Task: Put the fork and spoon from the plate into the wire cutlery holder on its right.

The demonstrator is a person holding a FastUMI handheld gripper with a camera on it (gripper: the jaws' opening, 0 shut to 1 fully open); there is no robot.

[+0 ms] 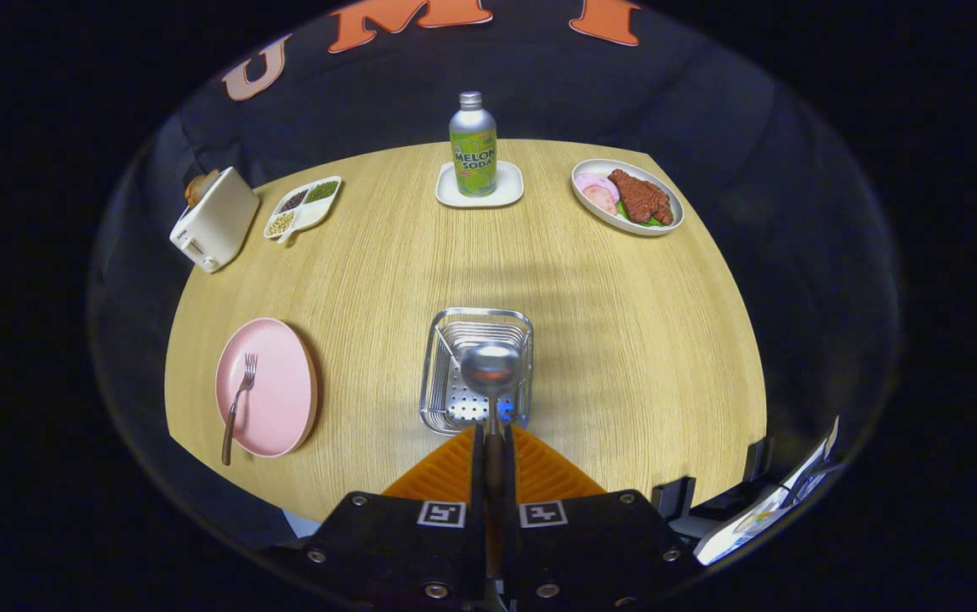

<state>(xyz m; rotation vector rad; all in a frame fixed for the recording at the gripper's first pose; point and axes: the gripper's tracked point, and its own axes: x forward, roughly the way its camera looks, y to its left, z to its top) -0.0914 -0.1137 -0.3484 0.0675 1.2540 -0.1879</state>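
Gripper (492, 442) fingers press together on the handle of a spoon (491, 371), both pinching it, with the spoon's bowl pointing forward and hanging over the wire cutlery holder (437, 374) just ahead of the fingertips. The holder, a shiny metal basket with a perforated floor, stands on a light wooden table (607, 323), and its near rim lies just beyond the fingertips. To the holder's left, apart from it, sits a pink plate (280, 408). A fork (239, 406) lies on that plate, tines pointing away toward the far side of the table, its dark handle reaching over the plate's near rim.

Farther back, at the table's far edge, a green soda bottle (473, 146) stands upright on a small white tray (505, 194). To the right of the bottle, a white oval dish (667, 223) carries pieces of meat, pink slices and something green. On the far left stands a white toaster (216, 221) with bread showing in its top, and just beside it lies a white divided dish (311, 211) holding beans or seeds in separate compartments. Nothing lies on the table between the fingers and the holder. Near the gripper's right side, past the table's edge, are a dark fixture and some printed paper (773, 506).
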